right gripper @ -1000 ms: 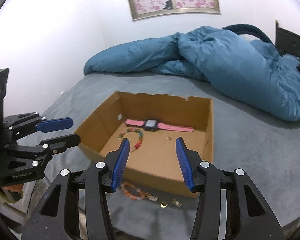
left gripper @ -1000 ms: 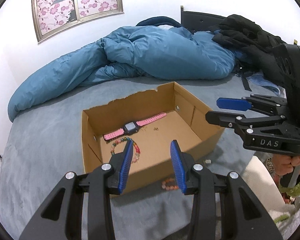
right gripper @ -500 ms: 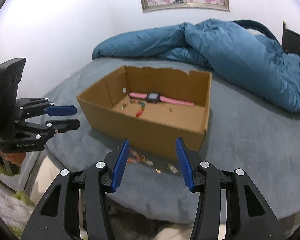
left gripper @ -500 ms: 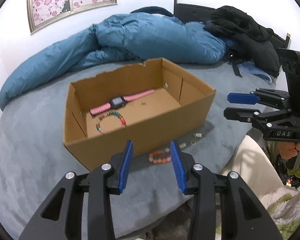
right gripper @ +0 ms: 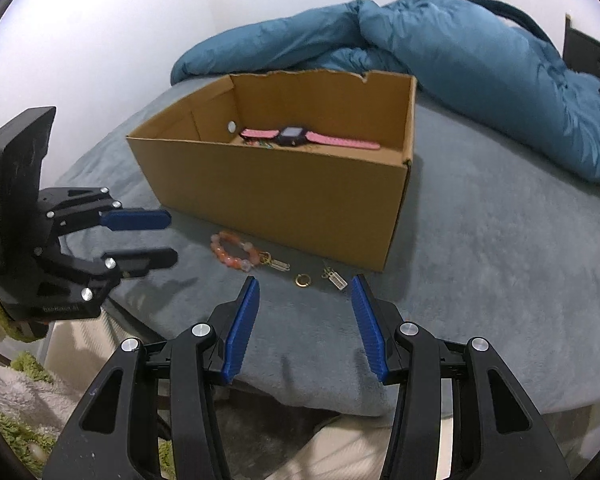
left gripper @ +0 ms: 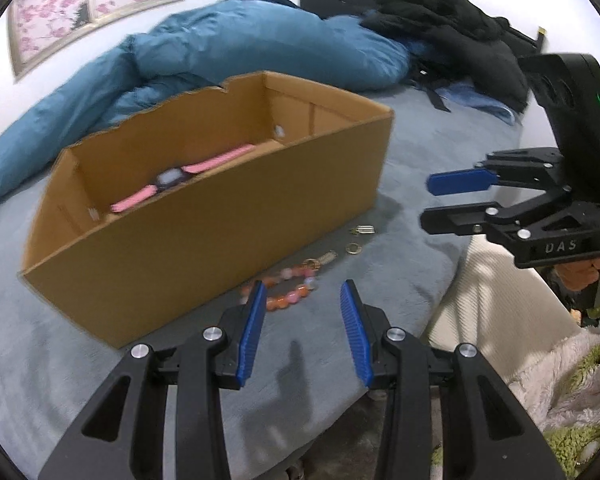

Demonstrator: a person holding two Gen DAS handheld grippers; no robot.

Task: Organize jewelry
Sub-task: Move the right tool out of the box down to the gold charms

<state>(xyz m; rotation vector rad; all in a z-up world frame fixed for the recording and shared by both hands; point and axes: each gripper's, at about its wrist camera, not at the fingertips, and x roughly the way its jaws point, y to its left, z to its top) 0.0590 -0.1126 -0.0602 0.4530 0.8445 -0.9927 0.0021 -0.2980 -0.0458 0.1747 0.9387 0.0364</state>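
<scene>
**Small pieces on soft bedding, box half filled**

Both grippers hang above the near edge of the bed (right gripper: 500, 264) with nothing in them: the left gripper (left gripper: 303, 312) has its blue pads apart over the bead bracelet (left gripper: 284, 294), and the right gripper (right gripper: 304, 312) stands apart a little wider over the gold ring (right gripper: 302, 280) and the two earrings, one by the bracelet (right gripper: 276, 265) and one nearer the box corner (right gripper: 334, 278).

The likely trouble lies in the small pieces. The ring and earrings are thin and lie flat on plush grey fabric, so the pads may well pinch the cover instead, or push a piece down into the pile. They also lie near the mattress edge; a nudge could flick one onto the floor. The bracelet lies just beside the box wall, so a jaw coming down on that side may strike the cardboard and shift the box. The two grippers work close together and could knock each other.

The cardboard box (right gripper: 284, 200) is open at the top, its far rim torn. Inside lie a pink watch (right gripper: 296, 137) and, partly hidden by the front wall, what looks like a multicoloured bead string (right gripper: 260, 143).
</scene>
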